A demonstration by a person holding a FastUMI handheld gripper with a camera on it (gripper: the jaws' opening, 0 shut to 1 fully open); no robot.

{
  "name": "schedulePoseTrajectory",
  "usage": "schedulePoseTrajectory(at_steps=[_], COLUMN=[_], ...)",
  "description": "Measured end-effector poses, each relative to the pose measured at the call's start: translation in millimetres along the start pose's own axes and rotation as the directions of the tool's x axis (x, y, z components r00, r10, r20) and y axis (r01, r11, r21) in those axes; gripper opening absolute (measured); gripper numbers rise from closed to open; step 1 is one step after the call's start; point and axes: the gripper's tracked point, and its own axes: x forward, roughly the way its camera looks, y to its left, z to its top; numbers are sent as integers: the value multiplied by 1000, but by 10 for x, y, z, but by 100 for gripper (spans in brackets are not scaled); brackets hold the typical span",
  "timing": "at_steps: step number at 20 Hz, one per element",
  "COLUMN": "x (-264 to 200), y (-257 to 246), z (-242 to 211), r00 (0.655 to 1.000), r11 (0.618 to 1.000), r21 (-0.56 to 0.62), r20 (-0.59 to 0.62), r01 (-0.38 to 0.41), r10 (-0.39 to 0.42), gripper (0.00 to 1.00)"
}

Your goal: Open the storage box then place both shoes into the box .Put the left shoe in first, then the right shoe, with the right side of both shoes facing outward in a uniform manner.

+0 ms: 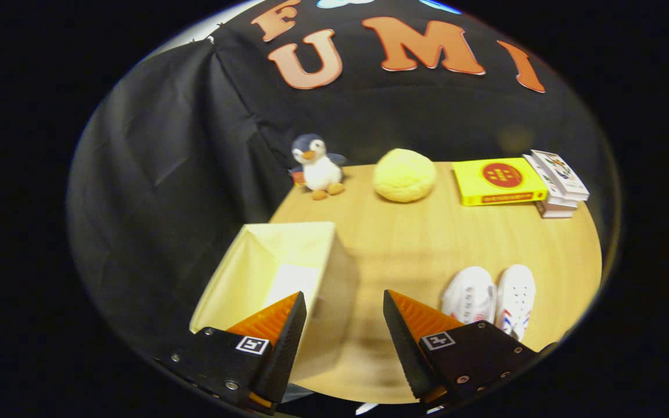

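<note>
Wooden table (427,244) with an open box (265,273) at lower left and two shoes (488,296) at lower right.

Above them the gripper (343,310) hangs with its fingers spread wide and nothing between them; the left fingertip overlaps the box's open top, while the right one sits just left of the shoes, which lie side by side. At the back of the table, from left to right, stand a penguin (318,167), a yellow ball (404,174), a yellow book (498,181) and a small stack of cards (556,184).
</note>
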Motion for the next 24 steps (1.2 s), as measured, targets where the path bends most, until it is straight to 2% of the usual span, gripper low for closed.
schedulePoseTrajectory(at_steps=[4, 8, 12, 14, 19, 24], x=[-92, 0, 148, 292, 565, 683], y=[-882, -1344, -1602, -1644, -1800, -1861], z=[-461, -829, -1007, -1049, -950, -933], r00=[991, 978, 965, 964, 956, 951], r11=[993, 984, 974, 974, 957, 949], r21=[-5, -19, -75, -88, -96, -111], r20=[-58, -111, -141, -145, -83, -60], r01=[119, 175, 214, 211, 274, 295], r10=[-119, -176, -223, -222, -282, -303], gripper=[76, 71, 57, 45, 18, 13])
